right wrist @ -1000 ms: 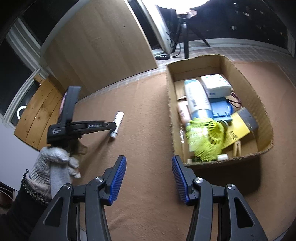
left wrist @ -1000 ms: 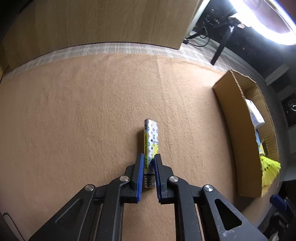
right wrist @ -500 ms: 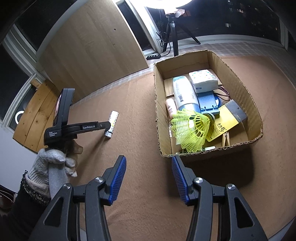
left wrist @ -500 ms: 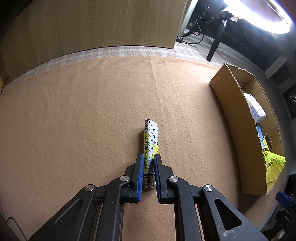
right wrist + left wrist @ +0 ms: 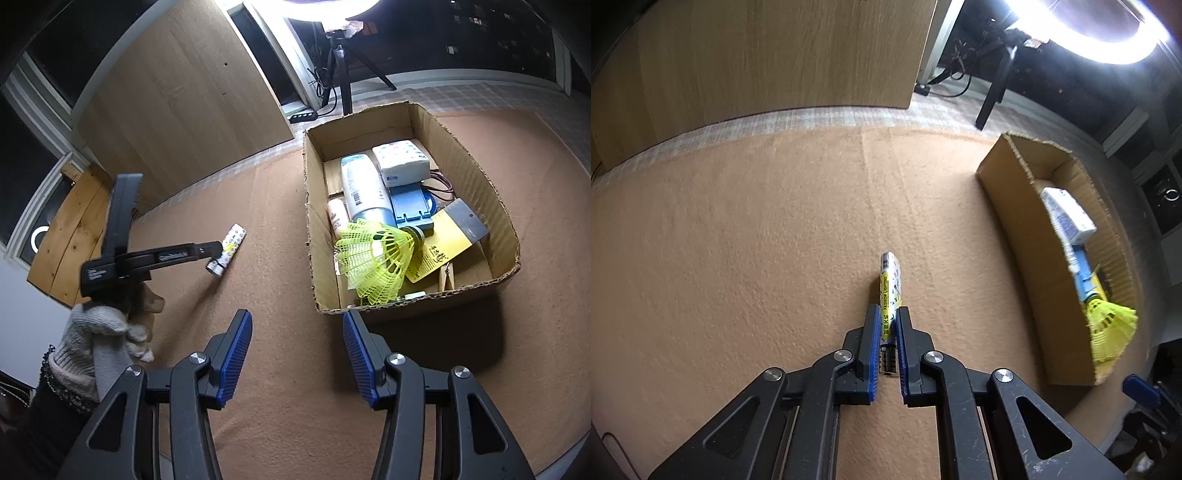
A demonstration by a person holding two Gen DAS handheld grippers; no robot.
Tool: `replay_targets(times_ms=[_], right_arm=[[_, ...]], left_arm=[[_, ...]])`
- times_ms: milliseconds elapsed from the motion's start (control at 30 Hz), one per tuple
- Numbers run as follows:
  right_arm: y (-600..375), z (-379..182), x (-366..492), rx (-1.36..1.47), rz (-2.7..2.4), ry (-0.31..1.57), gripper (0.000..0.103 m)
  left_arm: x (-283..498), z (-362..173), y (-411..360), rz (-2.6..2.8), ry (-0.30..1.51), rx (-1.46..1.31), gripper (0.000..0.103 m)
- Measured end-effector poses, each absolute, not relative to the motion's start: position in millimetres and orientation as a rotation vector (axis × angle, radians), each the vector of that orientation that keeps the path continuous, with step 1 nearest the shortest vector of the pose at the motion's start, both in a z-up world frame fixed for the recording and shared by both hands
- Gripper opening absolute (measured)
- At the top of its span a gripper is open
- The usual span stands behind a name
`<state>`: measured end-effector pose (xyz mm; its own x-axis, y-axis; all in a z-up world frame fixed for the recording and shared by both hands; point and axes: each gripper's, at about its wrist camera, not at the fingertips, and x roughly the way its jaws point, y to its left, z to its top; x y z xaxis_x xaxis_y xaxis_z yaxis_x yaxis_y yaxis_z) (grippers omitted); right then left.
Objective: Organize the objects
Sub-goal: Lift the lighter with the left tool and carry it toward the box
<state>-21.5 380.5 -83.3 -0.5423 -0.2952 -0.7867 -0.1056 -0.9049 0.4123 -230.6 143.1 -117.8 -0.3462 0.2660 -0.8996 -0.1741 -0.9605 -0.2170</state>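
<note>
the left gripper [image 5: 887, 314] is clamped on a slim lighter [image 5: 891, 286], its blue pads having just closed further onto the lower part of the body. the lighter is white with small coloured symbols, a yellow label strip along one side and a silver metal head, which sits back between the jaws. it is over the tan carpet [image 5: 738, 258], well left of the cardboard box [image 5: 476, 177]. the right gripper [image 5: 297, 328] hangs about half open with nothing between its pads, near the box's front wall. a yellow shuttlecock [image 5: 373, 258] lies inside the box.
</note>
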Motion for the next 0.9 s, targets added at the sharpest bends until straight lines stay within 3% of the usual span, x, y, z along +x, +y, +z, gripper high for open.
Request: replay_targets(times_ms=[67, 100, 333, 367, 400, 467, 600, 700, 900], right_arm=[[382, -85, -22, 1.444, -2.586, -0.644, 0.047], [382, -85, -22, 1.445, -2.586, -0.646, 0.047], [382, -88, -23, 1.448, -2.579, -0.649, 0.047], [382, -88, -23, 1.45, -2.579, -0.65, 0.047], [383, -89, -23, 1.453, -2.579, -0.653, 0.047], [384, -91, -23, 1.459, -2.578, -0.659, 0.047], [383, -94, -22, 1.468, -2.572, -0.661, 0.048], [382, -94, -22, 1.466, -2.57, -0.661, 0.047], [382, -93, -22, 1.462, -2.571, -0.664, 0.047]], left_arm=[[-232, -115, 146, 2.372, -0.115, -1.597, 0.007], [-230, -113, 146, 2.369, -0.108, -1.598, 0.0], [-230, -132, 150, 2.354, -0.053, -1.665, 0.0], [-231, -133, 149, 2.364, -0.059, -1.671, 0.006], [-232, -135, 148, 2.364, -0.064, -1.679, 0.022], [-232, -136, 149, 2.375, -0.048, -1.677, 0.044], [-232, -141, 156, 2.372, 0.028, -1.683, 0.043], [-231, -148, 162, 2.36, 0.098, -1.702, 0.026], [-226, -150, 163, 2.356, 0.123, -1.68, 0.025]])
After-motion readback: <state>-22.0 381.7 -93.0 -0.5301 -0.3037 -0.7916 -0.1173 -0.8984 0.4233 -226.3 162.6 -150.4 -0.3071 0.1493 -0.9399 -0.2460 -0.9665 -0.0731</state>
